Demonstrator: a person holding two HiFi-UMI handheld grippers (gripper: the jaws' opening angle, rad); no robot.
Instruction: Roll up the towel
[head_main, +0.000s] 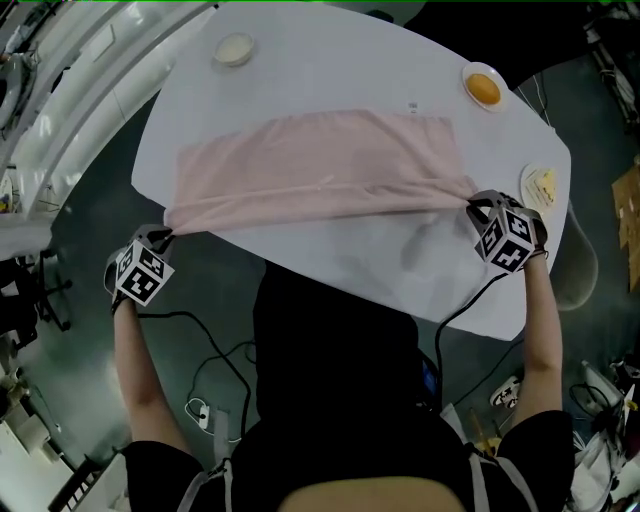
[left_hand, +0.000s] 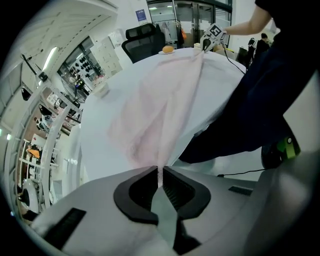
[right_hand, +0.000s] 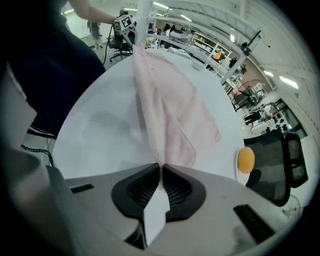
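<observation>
Tabletop (head_main: 330, 60), white and rounded, stands over a grey floor (head_main: 70, 220) and carries the pink towel (head_main: 320, 165). We hold its near edge taut above the table, with the left gripper (head_main: 165, 238) clamped on one corner and the right gripper (head_main: 472, 204) on the other. The head view shows a bowl (head_main: 234, 48) and an orange (head_main: 483, 88) at the far edge. The left gripper view adds a black office chair (left_hand: 145, 39) and a blue sign (left_hand: 141, 15) too small to read, and the right gripper view adds white racks (right_hand: 210, 15).
</observation>
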